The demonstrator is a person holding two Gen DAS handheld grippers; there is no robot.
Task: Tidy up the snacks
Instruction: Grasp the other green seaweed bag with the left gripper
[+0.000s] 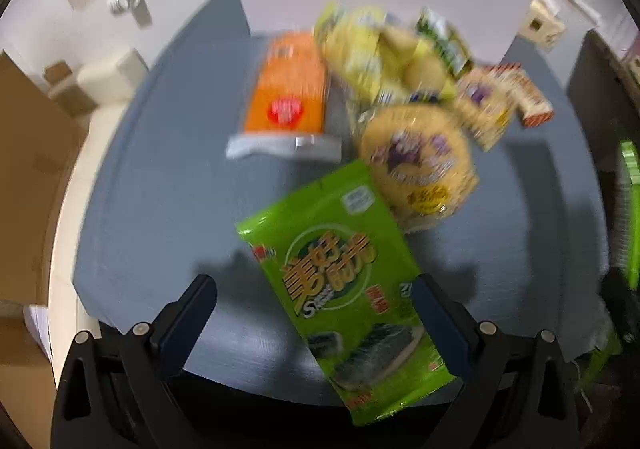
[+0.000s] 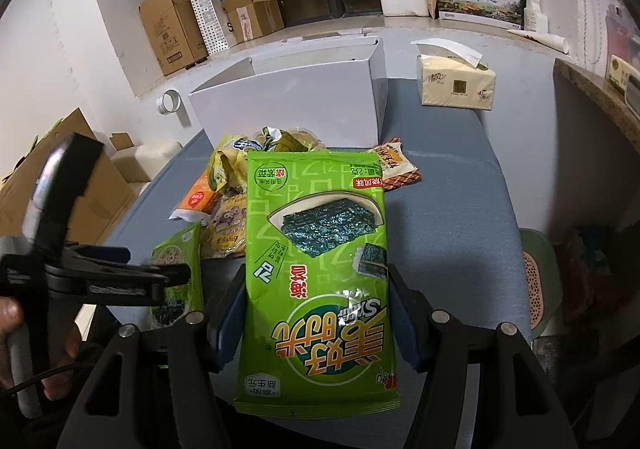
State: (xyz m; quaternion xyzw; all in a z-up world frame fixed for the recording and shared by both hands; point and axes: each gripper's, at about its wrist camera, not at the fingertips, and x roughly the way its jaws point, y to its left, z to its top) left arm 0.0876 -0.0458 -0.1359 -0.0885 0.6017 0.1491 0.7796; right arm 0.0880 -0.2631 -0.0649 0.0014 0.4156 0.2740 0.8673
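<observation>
My right gripper [image 2: 316, 317] is shut on a green seaweed snack bag [image 2: 316, 249] and holds it above the grey table [image 2: 452, 217]. My left gripper [image 1: 314, 305] is open over a second green seaweed bag [image 1: 344, 281] that lies flat on the table [image 1: 160, 189]; its right finger [image 1: 436, 313] is at the bag's edge. That bag also shows in the right wrist view [image 2: 178, 273]. Behind lies a pile of snacks: an orange packet [image 1: 286, 97], yellow bags [image 1: 380, 53] and a round yellow pack [image 1: 420, 161]. A white open box [image 2: 296, 97] stands at the back.
A tissue pack [image 2: 456, 81] sits at the table's far right. A small orange-white packet [image 2: 396, 165] lies right of the pile. Cardboard boxes [image 2: 172, 29] stand by the wall and on the floor at left. A green chair [image 2: 540, 281] is at the right.
</observation>
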